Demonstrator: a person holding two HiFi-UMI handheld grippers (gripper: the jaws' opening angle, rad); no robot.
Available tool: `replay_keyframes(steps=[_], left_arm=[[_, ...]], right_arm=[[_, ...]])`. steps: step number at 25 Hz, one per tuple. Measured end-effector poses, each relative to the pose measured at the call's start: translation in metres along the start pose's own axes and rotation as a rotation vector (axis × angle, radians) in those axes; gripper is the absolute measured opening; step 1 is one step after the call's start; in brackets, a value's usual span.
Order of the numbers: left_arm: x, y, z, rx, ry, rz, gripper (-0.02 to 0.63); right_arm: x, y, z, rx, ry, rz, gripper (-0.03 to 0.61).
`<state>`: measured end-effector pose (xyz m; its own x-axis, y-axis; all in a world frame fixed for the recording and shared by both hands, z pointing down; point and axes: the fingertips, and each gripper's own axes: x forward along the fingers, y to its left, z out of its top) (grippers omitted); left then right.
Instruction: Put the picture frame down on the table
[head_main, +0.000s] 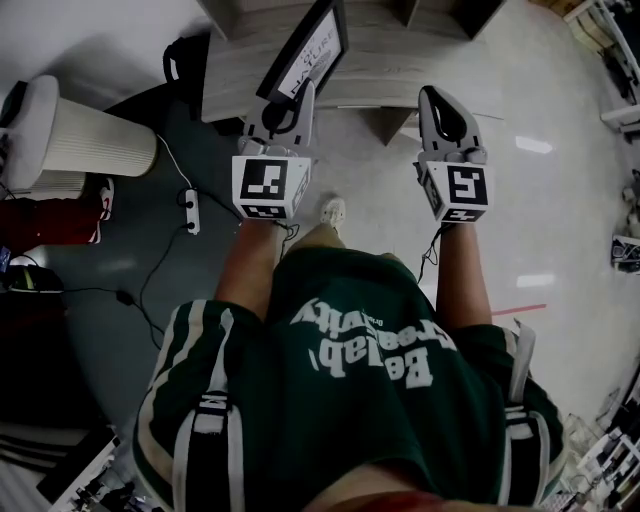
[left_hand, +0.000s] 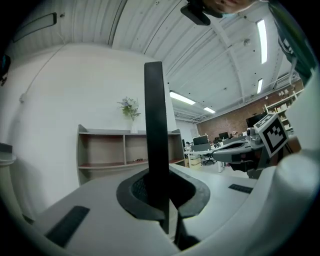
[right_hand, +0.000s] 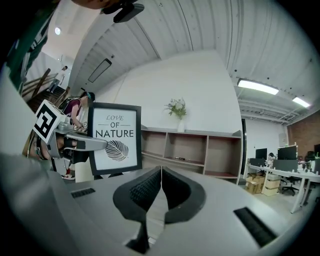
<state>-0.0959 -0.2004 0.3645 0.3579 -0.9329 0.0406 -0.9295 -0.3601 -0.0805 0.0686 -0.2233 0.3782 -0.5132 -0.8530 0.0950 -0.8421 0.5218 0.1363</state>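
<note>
Left claw (left_hand: 165, 196) is clamped on the picture frame (left_hand: 154, 125). In its own view the frame's thin black edge stands straight up between the pads, so it's pinched edge-on with the frame upright. From the head view the same claw (head_main: 292, 95) has the frame (head_main: 312, 48) by its lower part, sitting above the near edge of the wooden table (head_main: 400, 62). Can't tell whether the bottom of the frame is touching the wood.

Right claw (right_hand: 160, 186) is closed with nothing in it, pads meeting in a thin line. It's held level beside the left one (head_main: 437, 97), a bit apart, not touching the frame.

From the right claw's view you get the front of the frame (right_hand: 115, 138): white print, black border, "LOVE OF NATURE" with a leaf under it, and the left claw (right_hand: 97, 144) reaching across its left side.

Past that there's an open wooden shelf unit (right_hand: 200, 150) against the white wall with a small vase of flowers (right_hand: 177, 113) on top. On the floor off to the left are a white ribbed bin (head_main: 85, 142) and a power strip (head_main: 190, 211).
</note>
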Motion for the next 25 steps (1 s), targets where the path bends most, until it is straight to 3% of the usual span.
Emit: replay_keyframes(steps=[16,25], left_arm=[[0.01,-0.02,-0.006,0.033,0.033,-0.152,0.031],[0.01,-0.034,-0.01,0.021,0.041,-0.215,0.031]], right_arm=[[-0.019,-0.002,-0.008,0.024,0.05,-0.09,0.034],[-0.031,0.006,-0.005,0.009,0.068,-0.09,0.034]])
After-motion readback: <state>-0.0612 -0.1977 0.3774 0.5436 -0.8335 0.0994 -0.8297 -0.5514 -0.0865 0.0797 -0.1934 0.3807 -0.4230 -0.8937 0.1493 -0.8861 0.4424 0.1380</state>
